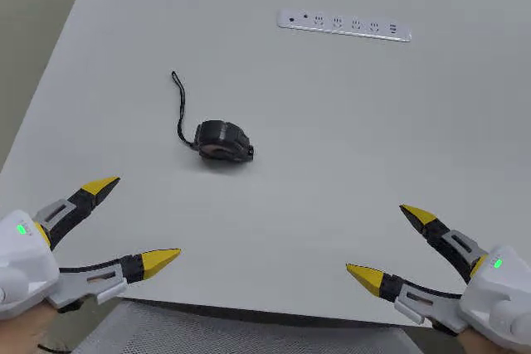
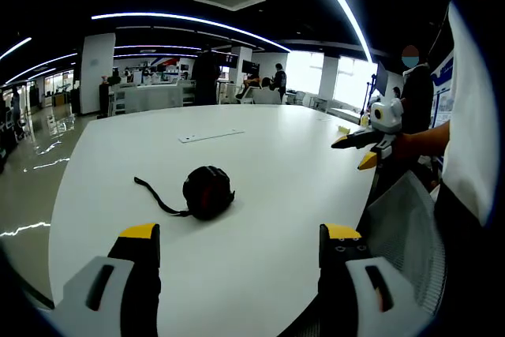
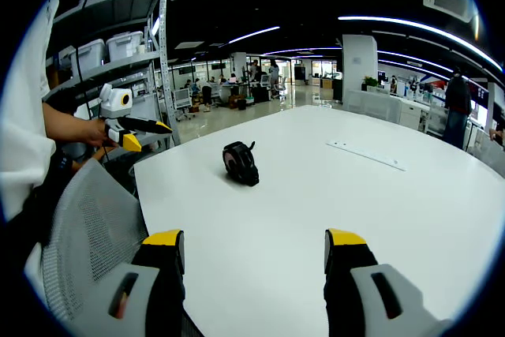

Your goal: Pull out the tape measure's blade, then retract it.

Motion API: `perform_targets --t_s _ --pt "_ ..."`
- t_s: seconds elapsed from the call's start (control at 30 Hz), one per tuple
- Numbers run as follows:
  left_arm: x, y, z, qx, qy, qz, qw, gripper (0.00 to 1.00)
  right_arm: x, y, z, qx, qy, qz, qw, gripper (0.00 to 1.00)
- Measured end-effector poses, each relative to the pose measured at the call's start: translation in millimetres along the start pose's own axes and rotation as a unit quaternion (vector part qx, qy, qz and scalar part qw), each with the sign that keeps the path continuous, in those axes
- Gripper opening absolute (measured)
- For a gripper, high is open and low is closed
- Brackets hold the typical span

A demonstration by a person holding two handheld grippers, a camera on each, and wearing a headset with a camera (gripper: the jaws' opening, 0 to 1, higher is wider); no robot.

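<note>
Left gripper, right gripper agape; tape measure ahead, nearer left.

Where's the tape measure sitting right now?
Head view: the tape measure lies on the white table, left of centre, ahead of the left gripper, nearer than the power strip.

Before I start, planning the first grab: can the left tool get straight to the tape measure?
Probably yes: the left tool is open, and only bare table lies between it and the tape measure.
</note>
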State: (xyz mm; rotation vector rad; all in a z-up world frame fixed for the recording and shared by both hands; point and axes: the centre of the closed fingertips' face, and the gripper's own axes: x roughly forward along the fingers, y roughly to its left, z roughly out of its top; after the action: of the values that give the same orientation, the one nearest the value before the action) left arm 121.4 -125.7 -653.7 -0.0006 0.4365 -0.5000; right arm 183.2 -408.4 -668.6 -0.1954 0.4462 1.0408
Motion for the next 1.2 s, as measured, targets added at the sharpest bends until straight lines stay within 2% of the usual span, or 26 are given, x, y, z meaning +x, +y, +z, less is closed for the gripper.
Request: perform_targets --t_s 0.53,1.2 --pt "2.0 0.0 2.5 0.0 -0.003 0.0 1.0 0.81 -1.0 -1.2 -1.0 0.002 -0.001 -0.002 1.0 0.73" --pt "1.5 4.5 -4.3 -0.001 -0.004 0.001 1.0 0.81 0.5 0.3 1.1 0.002 -0.003 0.002 1.0 0.73"
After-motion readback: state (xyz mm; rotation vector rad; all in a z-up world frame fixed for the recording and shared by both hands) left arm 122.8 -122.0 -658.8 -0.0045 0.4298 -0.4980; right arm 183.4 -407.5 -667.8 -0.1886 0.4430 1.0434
